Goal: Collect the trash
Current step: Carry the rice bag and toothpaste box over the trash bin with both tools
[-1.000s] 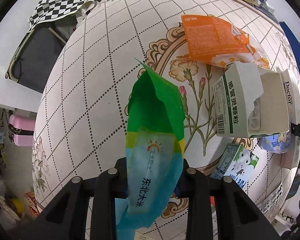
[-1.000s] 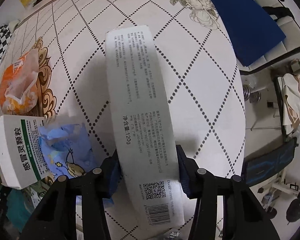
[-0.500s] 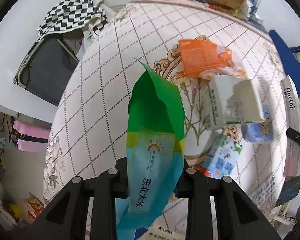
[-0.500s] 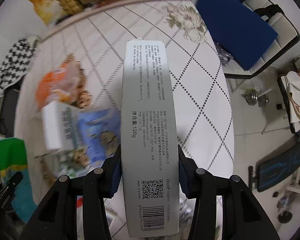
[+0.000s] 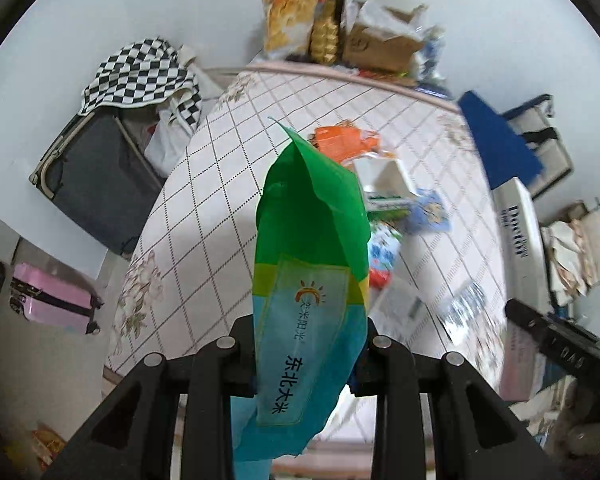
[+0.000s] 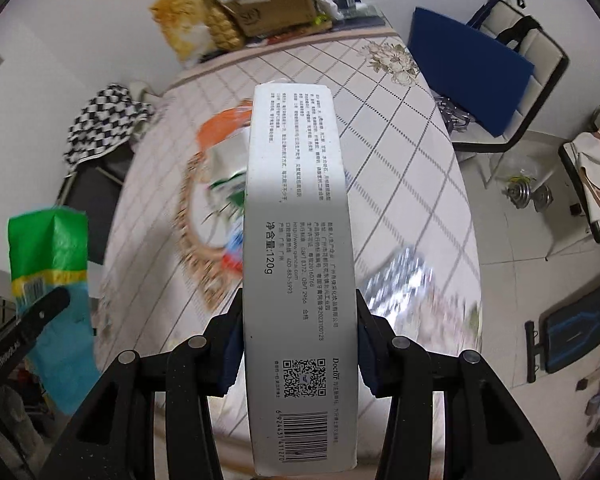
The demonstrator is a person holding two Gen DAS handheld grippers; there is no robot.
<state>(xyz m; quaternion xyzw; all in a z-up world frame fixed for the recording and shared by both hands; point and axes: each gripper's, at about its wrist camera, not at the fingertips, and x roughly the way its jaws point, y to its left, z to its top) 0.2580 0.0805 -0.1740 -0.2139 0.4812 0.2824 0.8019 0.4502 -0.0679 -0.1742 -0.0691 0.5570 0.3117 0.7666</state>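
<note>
Patterned table (image 5: pixel 204 216): orange packet (image 5: pixel 336 142), white-green box (image 5: pixel 384 188), cardboard box (image 5: pixel 376 46).

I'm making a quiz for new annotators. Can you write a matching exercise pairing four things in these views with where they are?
Things:
1. rice bag
2. toothpaste box
3. orange packet
4. pink suitcase

Places:
A. on the floor
B. in the right claw
C. lying on the table
D. in the left claw

Pairs: 1-D, 2-B, 3-C, 4-A
</note>
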